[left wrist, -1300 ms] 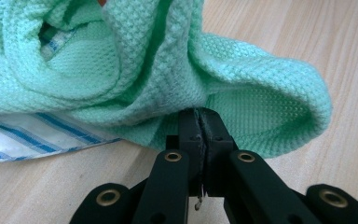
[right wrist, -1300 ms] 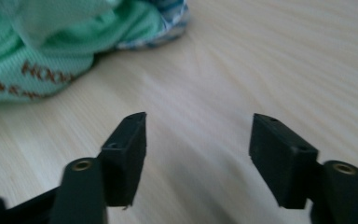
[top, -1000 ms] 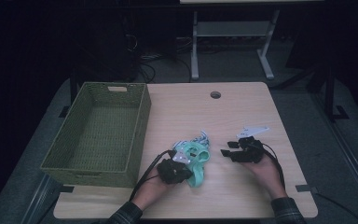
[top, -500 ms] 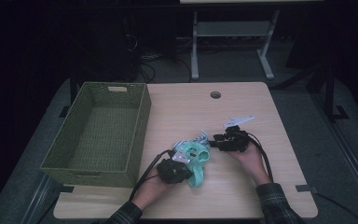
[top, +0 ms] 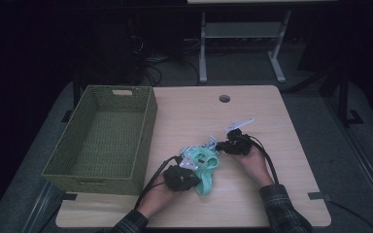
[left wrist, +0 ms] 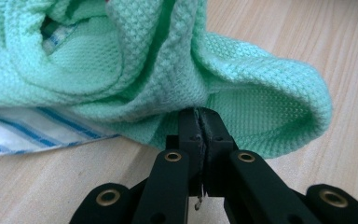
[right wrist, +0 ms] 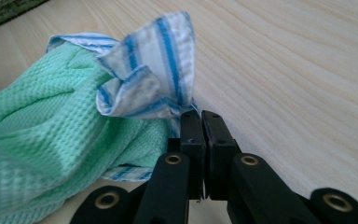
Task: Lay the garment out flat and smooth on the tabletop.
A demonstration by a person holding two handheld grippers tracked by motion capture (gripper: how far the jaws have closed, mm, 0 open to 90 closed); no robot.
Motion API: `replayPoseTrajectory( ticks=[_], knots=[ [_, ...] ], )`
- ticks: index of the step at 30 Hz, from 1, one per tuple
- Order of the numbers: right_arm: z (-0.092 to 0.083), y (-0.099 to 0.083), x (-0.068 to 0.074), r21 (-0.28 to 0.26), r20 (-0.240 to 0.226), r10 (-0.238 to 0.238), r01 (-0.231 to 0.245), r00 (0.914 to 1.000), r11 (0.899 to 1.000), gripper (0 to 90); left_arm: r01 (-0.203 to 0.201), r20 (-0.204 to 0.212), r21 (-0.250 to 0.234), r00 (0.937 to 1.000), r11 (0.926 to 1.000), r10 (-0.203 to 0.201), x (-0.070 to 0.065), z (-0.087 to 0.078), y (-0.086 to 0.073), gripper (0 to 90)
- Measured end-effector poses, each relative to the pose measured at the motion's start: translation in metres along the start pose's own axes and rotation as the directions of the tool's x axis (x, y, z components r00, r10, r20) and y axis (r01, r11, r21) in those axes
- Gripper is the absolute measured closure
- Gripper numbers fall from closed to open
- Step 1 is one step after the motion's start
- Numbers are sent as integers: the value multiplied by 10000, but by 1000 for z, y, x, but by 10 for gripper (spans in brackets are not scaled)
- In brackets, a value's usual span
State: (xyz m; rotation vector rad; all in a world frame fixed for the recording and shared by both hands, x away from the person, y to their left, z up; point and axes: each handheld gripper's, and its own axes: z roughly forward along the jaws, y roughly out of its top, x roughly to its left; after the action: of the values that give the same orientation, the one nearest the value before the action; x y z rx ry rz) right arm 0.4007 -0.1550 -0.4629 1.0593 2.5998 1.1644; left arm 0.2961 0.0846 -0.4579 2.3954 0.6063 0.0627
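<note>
Looking down from the high view, a crumpled mint-green cloth [top: 203, 170] lies on the pale wooden table [top: 272, 116], near the front edge and just right of the woven green basket [top: 102, 141], which stands open beside it. The left gripper [top: 187, 167] sits at the cloth's near-left end, the right gripper [top: 222, 145] at its far-right end, so the bundle's long axis runs diagonally between the two hands. Each is at its own end; neither has to reach. The basket lies to the left, on the left hand's side.

In the left gripper view, the black jaws are pressed together on a fold of the mint-green cloth [left wrist: 242, 102], pinching its thick rolled hem. The fabric is a waffle or piqué knit, soft and bulky, slumped in loops, with a thin striped lining [left wrist: 32, 128] in white and blue showing beneath it on the wood.

In the right gripper view, the jaws have just been closing and now stand pressed together, with a corner of the striped lining [right wrist: 154, 74] caught between them. That fabric is thin, crisp, and stands up in a peak. The green knit [right wrist: 42, 140] bunches to the left of it, the bare wood grain stretching off to the right.
</note>
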Motion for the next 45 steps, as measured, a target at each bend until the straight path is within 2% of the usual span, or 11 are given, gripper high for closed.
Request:
replayPoseTrajectory(
  ticks=[1, 9, 14, 28, 39, 44, 45],
  knots=[
    [-1, 0, 0, -53, 29, -111, 111, 9999, 9999, 882, 5, -3, 2, 10000, 10000, -5, 0, 0, 0, 881],
    [-21, -4, -2, -219, 457, -130, 140, 9989, 9997, 883, 6, -18, 12, 10000, 10000, -6, 0, 0, 0, 881],
    [-37, -14, -10, -399, 780, 98, -67, 9969, 9992, 882, 111, 7, -43, 9999, 9999, -111, -1, 0, 0, 881],
    [-64, -34, -26, -554, 1415, 478, -403, 9888, 9976, 881, 99, 34, -32, 9999, 9999, -99, 0, 0, -1, 882],
    [-91, -55, -42, -838, 1940, 1165, -1018, 9741, 9913, 882, 50, 50, 22, 10000, 10000, -50, 1, -1, -1, 881],
    [-106, -68, -52, -894, 2414, 1420, -1237, 9600, 9883, 886, 48, 48, 13, 10000, 10000, -48, 1, -1, -1, 881],
    [-110, -71, -53, -892, 2477, 1587, -1406, 9557, 9860, 886, 47, 49, 13, 10000, 10000, -47, 1, -1, -1, 881]
  ],
)
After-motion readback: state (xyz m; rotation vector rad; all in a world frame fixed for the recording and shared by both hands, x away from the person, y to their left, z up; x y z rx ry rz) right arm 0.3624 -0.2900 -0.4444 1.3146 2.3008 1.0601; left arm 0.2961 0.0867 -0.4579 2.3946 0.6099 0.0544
